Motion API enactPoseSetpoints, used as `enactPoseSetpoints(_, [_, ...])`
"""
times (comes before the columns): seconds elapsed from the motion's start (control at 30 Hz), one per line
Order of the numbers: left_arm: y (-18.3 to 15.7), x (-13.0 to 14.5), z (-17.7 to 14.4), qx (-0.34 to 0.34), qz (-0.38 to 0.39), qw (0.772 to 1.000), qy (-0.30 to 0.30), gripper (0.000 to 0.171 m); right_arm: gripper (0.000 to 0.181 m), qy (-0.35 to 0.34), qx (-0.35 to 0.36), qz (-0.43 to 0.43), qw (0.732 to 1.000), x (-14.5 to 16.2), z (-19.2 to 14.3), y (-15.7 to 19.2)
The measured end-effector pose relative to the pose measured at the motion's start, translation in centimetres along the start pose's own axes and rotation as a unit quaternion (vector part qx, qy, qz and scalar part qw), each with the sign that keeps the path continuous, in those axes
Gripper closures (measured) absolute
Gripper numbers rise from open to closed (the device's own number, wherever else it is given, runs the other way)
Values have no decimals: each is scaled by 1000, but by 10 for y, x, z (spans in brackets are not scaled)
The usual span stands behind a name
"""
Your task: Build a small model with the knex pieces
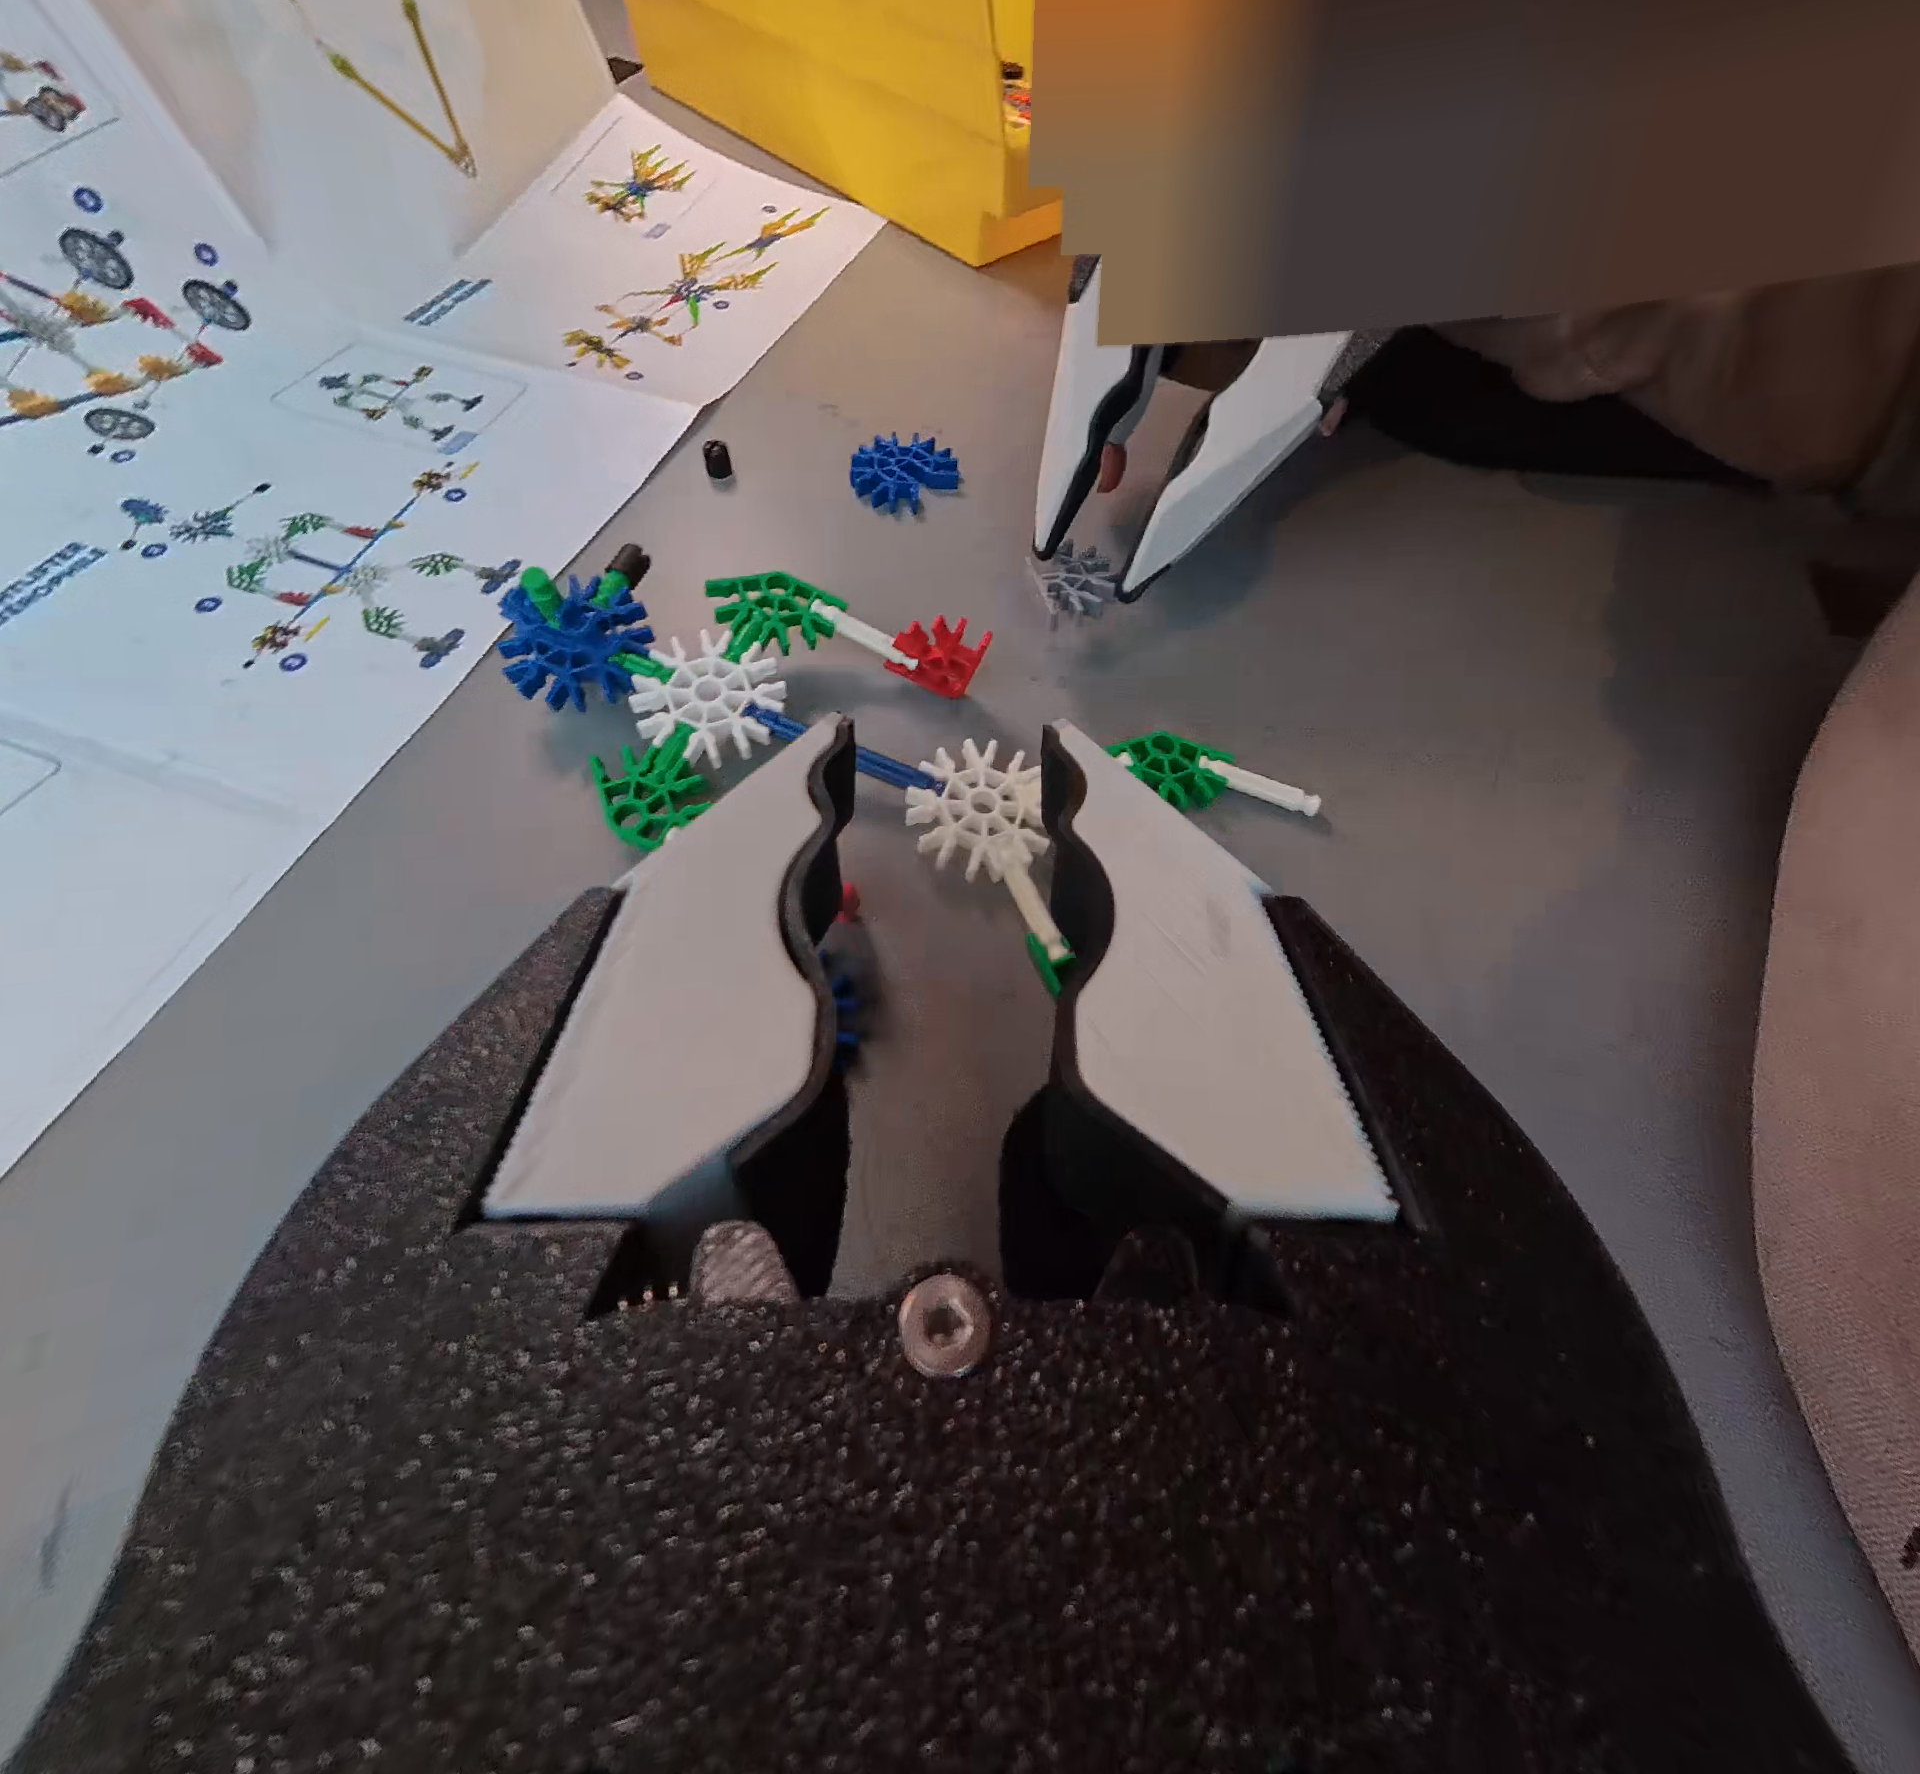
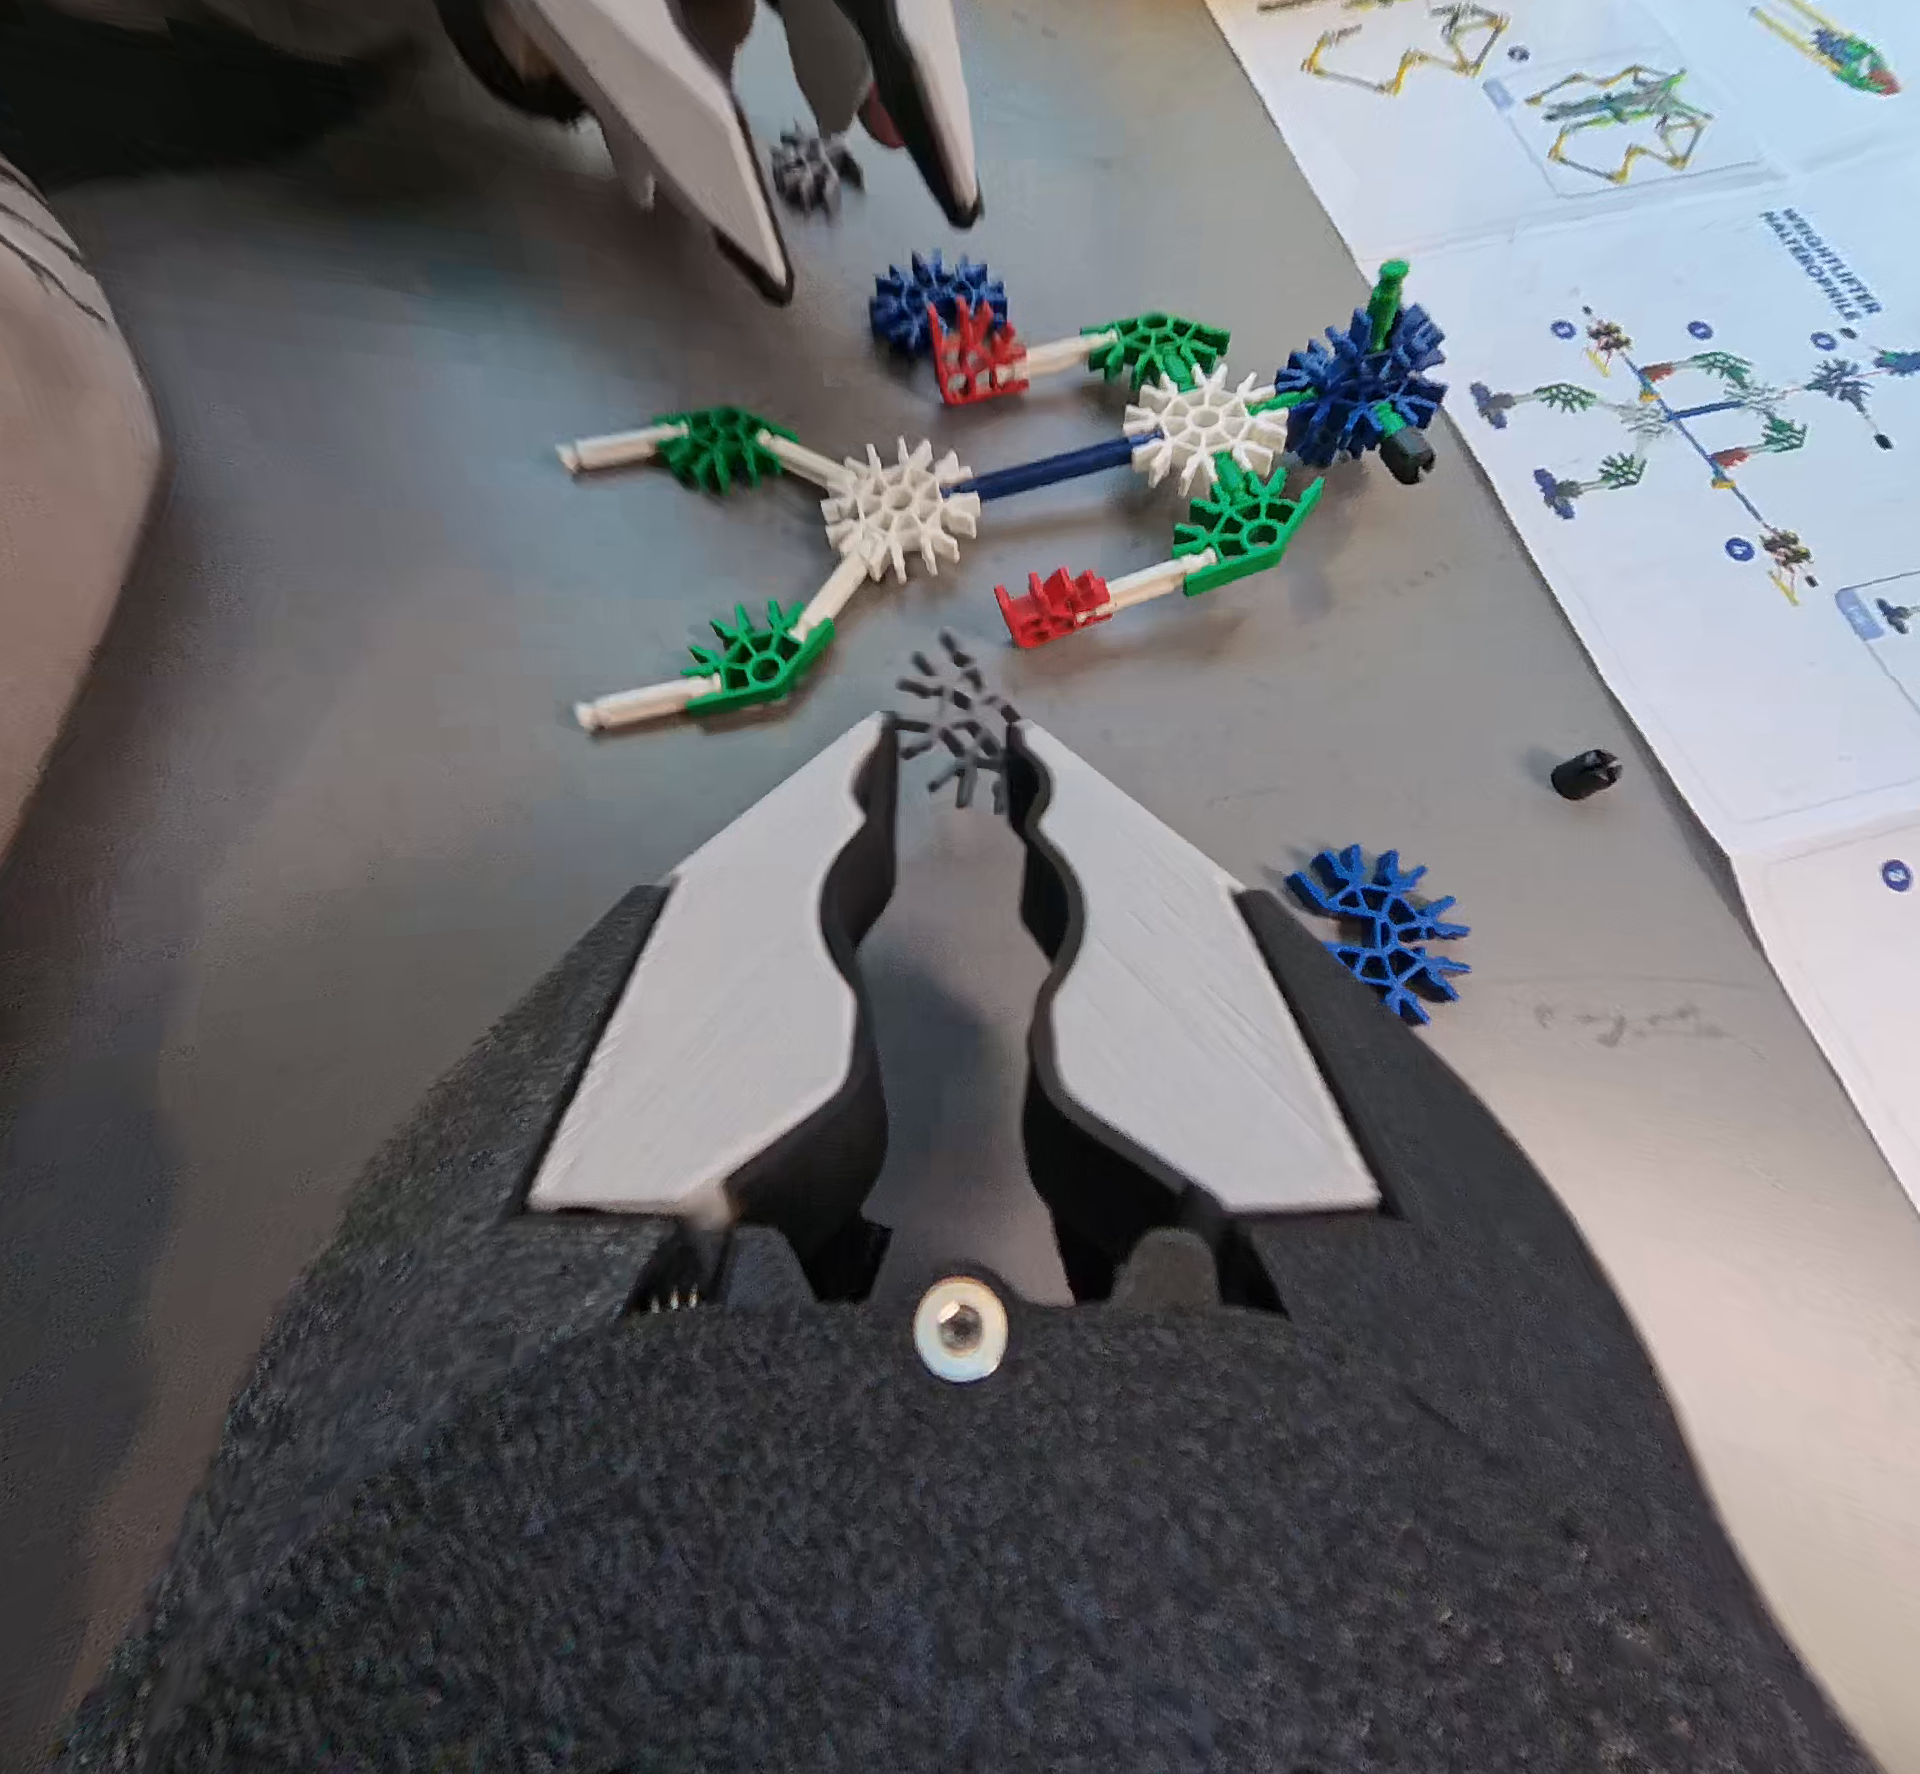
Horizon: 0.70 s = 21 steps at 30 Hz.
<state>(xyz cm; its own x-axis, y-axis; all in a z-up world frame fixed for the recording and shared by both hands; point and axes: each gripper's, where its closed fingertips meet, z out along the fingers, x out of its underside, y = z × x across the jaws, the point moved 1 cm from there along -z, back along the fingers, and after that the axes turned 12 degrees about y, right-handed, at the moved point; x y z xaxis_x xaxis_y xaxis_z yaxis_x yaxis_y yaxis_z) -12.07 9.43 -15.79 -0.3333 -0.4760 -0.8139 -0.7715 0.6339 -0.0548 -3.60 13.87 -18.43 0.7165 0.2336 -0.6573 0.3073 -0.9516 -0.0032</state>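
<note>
Right wrist view, right tongs pinching grey connector, left tongs spread above white connector.

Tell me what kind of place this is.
Probably a hobby or workshop table set up for building with a plastic construction toy. A half-built model of rods and snowflake connectors lies on the grey table, beside unfolded instruction sheets and a yellow bin.
</note>
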Motion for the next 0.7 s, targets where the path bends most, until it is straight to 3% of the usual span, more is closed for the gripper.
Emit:
enactPoseSetpoints(0.03, [-5,-3,0,4,10,1000,-5,137,181,-26,-13,16,999,-8,-4,2])
enactPoseSetpoints(0.13, [-19,-9,0,16,38,999,-19,137,181,-78,-84,65,991,-27,-11,17])
enactPoseSetpoints(0.23, [-30,-8,6,21,61,998,-10,137,181,-60,-75,62,993,-24,-4,19])
enactPoseSetpoints(0.43, [-32,-1,13,8,79,997,14,138,155,-18,30,28,999,-8,-3,-9])
enactPoseSetpoints(0.57, [-21,0,12,-3,54,998,14,139,131,20,37,27,999,1,6,-13])
enactPoseSetpoints(0.7, [-16,2,13,-6,43,999,18,140,133,78,49,10,996,11,22,-13])
